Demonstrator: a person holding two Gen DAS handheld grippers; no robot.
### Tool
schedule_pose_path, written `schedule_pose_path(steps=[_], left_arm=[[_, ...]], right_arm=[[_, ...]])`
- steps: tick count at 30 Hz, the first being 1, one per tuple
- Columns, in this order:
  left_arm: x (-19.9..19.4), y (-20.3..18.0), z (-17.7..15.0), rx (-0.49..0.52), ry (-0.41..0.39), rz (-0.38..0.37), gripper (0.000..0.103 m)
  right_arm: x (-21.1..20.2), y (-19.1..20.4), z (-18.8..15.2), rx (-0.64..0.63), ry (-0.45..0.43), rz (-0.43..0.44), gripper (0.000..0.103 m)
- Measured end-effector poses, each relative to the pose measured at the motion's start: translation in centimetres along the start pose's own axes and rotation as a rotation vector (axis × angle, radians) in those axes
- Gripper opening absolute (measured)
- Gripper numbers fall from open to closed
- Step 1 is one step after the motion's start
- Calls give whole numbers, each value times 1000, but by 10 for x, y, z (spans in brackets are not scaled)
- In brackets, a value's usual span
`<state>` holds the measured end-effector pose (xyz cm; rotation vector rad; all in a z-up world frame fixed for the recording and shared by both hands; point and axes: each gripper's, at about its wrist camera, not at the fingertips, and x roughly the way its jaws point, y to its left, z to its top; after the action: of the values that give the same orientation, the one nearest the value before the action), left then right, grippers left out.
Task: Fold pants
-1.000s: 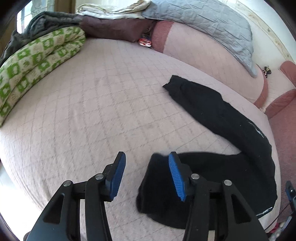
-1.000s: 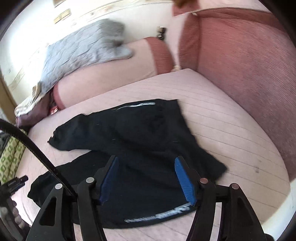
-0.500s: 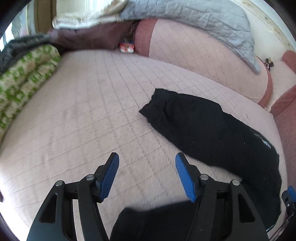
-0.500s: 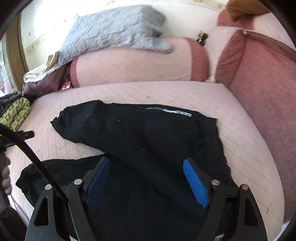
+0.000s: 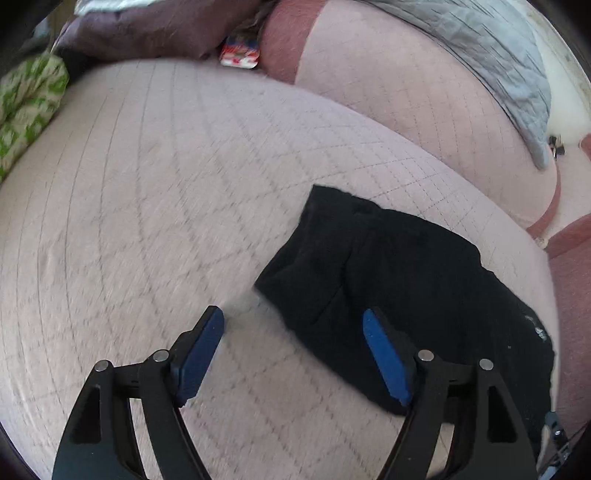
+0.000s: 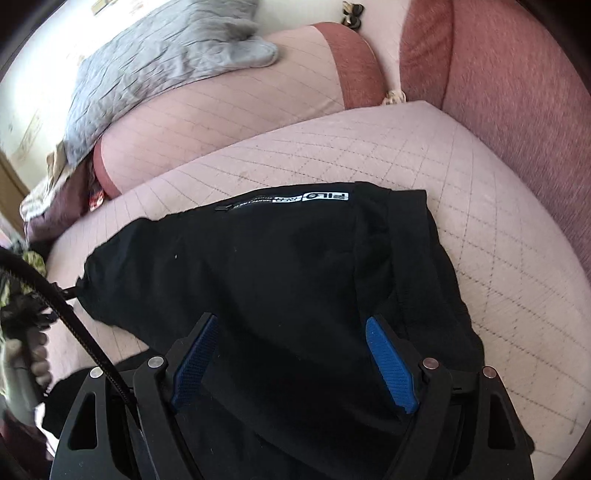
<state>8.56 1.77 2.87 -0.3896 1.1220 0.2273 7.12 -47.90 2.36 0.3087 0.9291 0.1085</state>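
Note:
Black pants (image 5: 399, 273) lie spread on a pink quilted bed (image 5: 155, 206). In the left wrist view one leg's cuff end points up and left. My left gripper (image 5: 291, 328) hovers at that leg's near left edge; its jaws are opening and nothing is pinched, the right pad sitting over the cloth. In the right wrist view the pants (image 6: 280, 269) fill the middle, their waistband with a white label (image 6: 325, 196) at the far edge. My right gripper (image 6: 291, 339) stands open low over the black fabric, pads apart and gripping nothing.
A pink bolster (image 6: 229, 107) with a grey quilted blanket (image 6: 159, 62) runs along the far side. A red-brown cushion (image 6: 517, 92) rises at the right. A green patterned quilt (image 5: 26, 107) and dark bedding (image 5: 147, 29) lie far left. A hand (image 6: 26, 354) and black cable (image 6: 85, 332) show at left.
My left gripper left the near leg end, moved up to the far leg's cuff and widened. My right gripper widened and came down closer over the waist part of the pants.

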Motion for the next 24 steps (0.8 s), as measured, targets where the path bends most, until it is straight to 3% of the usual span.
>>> schedule_pose_path(steps=[1, 2, 4, 8, 10, 11, 14, 16, 18, 20, 22, 24], left_arm=[[3, -9, 4, 21, -10, -1, 38], [9, -17, 7, 29, -8, 5, 18], [12, -28, 11, 9, 7, 10, 16], [7, -44, 17, -40, 13, 58, 17], [9, -42, 21, -80, 37, 72, 32], [10, -42, 24, -86, 43, 81, 33], [7, -47, 34, -75, 3, 70, 33], [2, -53, 44, -76, -51, 43, 38], [0, -61, 61, -74, -89, 23, 50], [7, -67, 81, -69, -96, -6, 54], [25, -78, 101, -69, -85, -26, 64], [44, -80, 119, -53, -80, -37, 66]], right_arm=[[1, -1, 0, 1, 1, -2, 86], [2, -1, 0, 0, 0, -9, 86], [3, -2, 0, 1, -4, -18, 86], [5, -10, 4, 19, -8, -28, 86], [3, -15, 6, 36, -13, -23, 86], [2, -17, 7, 45, -16, -22, 86], [-2, -26, 10, 78, -24, -14, 86], [-8, -31, 13, 90, -39, 3, 86], [-15, -27, 22, 53, -47, 30, 86], [-18, -23, 37, 1, -48, 71, 86], [-10, -13, 57, -91, -20, 102, 86], [12, -2, 81, -201, 24, 88, 86]])
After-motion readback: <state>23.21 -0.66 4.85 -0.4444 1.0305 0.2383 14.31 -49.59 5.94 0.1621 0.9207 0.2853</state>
